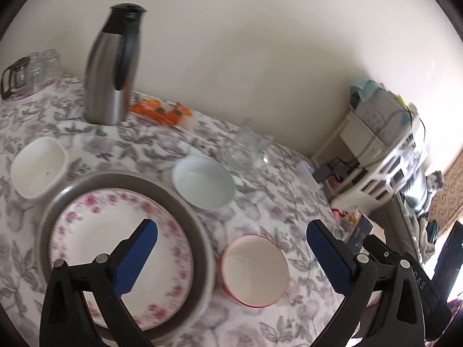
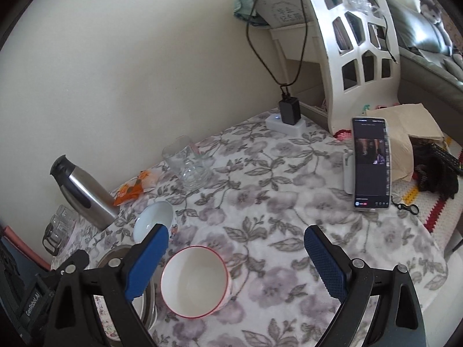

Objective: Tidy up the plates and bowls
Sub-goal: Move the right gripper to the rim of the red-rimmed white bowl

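1. Right wrist view: the right gripper [image 2: 235, 253] hangs over the table with its blue pads spread wide and nothing between them. The red-rimmed bowl [image 2: 194, 282] sits just below and a touch to the left of the midline, closer to the left finger [image 2: 147, 257] than to the other.
2. The left gripper [image 1: 231, 250] is also spread and empty. From its camera, the same red-rimmed bowl [image 1: 255, 270] lies nearly dead centre between the pads, so either hand looks well placed; the left seems better centred.
3. The bowl is round, with no long axis, so any approach angle across the rim should serve. It stands upright and open, just beside the grey dish [image 1: 199, 231].
4. That grey dish is a wide, shallow round with a matte rim, and nested in it is the floral plate [image 1: 95, 231], glossy white with pink blossoms round the border.
5. 2 more bowls wait behind: a smooth pale round bowl [image 1: 202, 183] touching or almost touching the dish rim, and a white squarish bowl [image 1: 39, 167] with rounded corners to the left.
6. All of it rests on a soft-looking floral tablecloth [image 2: 275, 202], so a slid bowl may drag the cloth. The steel flask [image 1: 111, 66] and the glass tumbler [image 2: 186, 163] stand well back.
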Motion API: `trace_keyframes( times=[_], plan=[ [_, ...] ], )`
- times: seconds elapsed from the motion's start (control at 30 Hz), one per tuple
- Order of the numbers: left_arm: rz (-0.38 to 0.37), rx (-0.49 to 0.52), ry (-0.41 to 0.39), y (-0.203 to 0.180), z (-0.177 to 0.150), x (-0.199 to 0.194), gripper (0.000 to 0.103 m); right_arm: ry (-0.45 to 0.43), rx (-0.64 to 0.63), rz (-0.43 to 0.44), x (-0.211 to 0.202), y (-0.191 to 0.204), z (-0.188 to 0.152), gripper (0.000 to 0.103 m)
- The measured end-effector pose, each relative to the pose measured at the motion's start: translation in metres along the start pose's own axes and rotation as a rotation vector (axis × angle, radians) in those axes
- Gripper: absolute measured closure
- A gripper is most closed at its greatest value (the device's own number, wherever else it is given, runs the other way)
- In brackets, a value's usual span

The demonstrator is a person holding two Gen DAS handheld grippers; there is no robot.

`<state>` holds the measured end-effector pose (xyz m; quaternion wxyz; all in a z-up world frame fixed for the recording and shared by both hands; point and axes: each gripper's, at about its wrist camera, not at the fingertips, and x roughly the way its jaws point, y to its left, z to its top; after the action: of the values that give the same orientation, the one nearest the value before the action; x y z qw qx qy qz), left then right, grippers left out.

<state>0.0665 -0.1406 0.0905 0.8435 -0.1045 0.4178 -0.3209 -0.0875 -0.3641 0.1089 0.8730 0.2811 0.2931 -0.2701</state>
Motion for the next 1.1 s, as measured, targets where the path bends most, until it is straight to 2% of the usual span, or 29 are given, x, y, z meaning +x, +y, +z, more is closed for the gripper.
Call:
trace_keyframes(
  times=[0.23, 0.3, 0.4, 0.63, 0.73, 0.87, 0.97, 1.1],
  plan=[
    [-0.040, 0.016, 0.137, -0.027, -0.022, 0.028, 0.000, 0.021, 0.009, 0.017, -0.002, -0.019, -0.001, 0.006],
    [-0.024, 0.019, 0.164, -0.032, -0.028, 0.035, 0.000, 0.021, 0.007, 0.016, -0.002, -0.021, -0.001, 0.006],
    [0.016, 0.025, 0.183, -0.039, -0.038, 0.043, 0.000, 0.025, 0.010, 0.015, 0.000, -0.024, -0.003, 0.006],
    [0.079, -0.044, 0.229, -0.036, -0.056, 0.060, 0.000, 0.084, 0.067, 0.060, 0.024, -0.029, -0.015, 0.006],
    [0.077, -0.087, 0.245, -0.031, -0.062, 0.065, 0.000, 0.118, 0.065, 0.066, 0.034, -0.028, -0.020, 0.006],
    [0.092, -0.095, 0.251, -0.033, -0.067, 0.069, 0.000, 0.138, 0.029, 0.066, 0.041, -0.022, -0.026, 0.007],
    [0.106, -0.106, 0.255, -0.033, -0.070, 0.071, 0.002, 0.145, 0.013, 0.077, 0.044, -0.018, -0.028, 0.012],
    [0.109, -0.150, 0.271, -0.024, -0.073, 0.075, 0.014, 0.182, 0.012, 0.095, 0.055, -0.015, -0.034, 0.023]
  ],
)
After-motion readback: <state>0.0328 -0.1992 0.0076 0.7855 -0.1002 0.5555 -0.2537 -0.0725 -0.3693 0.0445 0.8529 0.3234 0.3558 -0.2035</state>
